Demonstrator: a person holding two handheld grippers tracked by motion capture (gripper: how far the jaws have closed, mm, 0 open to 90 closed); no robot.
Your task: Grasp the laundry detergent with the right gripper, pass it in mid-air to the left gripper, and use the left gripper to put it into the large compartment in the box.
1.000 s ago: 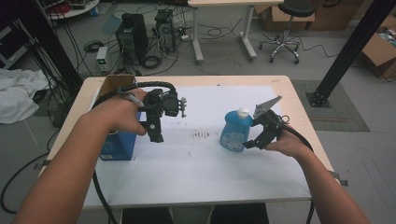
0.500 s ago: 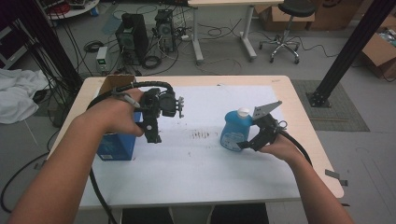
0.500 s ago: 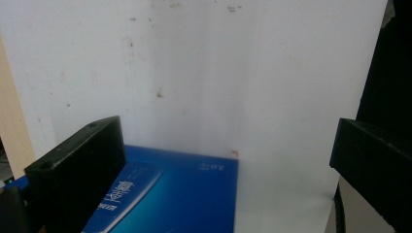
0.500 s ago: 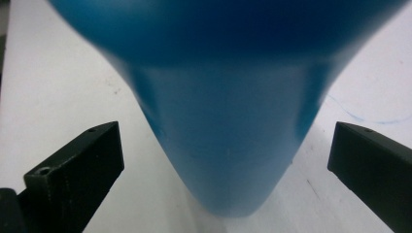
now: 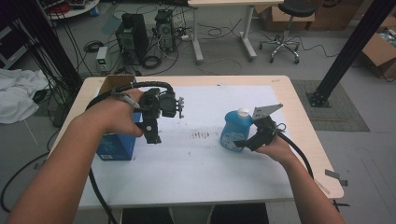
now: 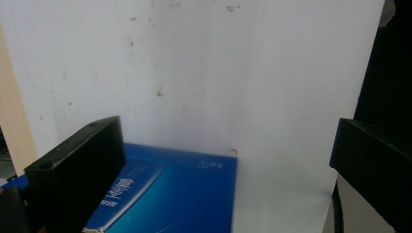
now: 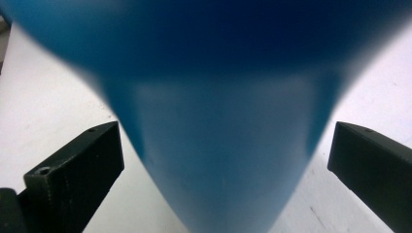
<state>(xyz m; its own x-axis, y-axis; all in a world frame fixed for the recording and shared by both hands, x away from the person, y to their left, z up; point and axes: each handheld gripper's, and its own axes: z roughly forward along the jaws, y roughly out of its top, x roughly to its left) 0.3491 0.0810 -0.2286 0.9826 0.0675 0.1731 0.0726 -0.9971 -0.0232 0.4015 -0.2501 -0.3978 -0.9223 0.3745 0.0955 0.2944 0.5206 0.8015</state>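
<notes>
The blue bottle (image 5: pixel 235 130) stands upright toward the right edge of the tabletop (image 5: pixel 289 93), on the white sheet (image 5: pixel 196 163). Your right gripper (image 5: pixel 243 142) has its jaws apart on either side of the bottle, not pressing it. Your left gripper (image 5: pixel 152 135) hangs with jaws wide apart above the blue box (image 5: pixel 114 147) near the left edge.

The blue bottle (image 5: pixel 234 132) looks like smooth, slightly glossy plastic with a white plastic cap. The blue box (image 5: pixel 114 145) is printed card with a soft sheen. A matt white sheet (image 5: pixel 196 163), faintly speckled, covers the pale wood-look counter (image 5: pixel 303 116). Both grippers' jaws are matt black plastic.
</notes>
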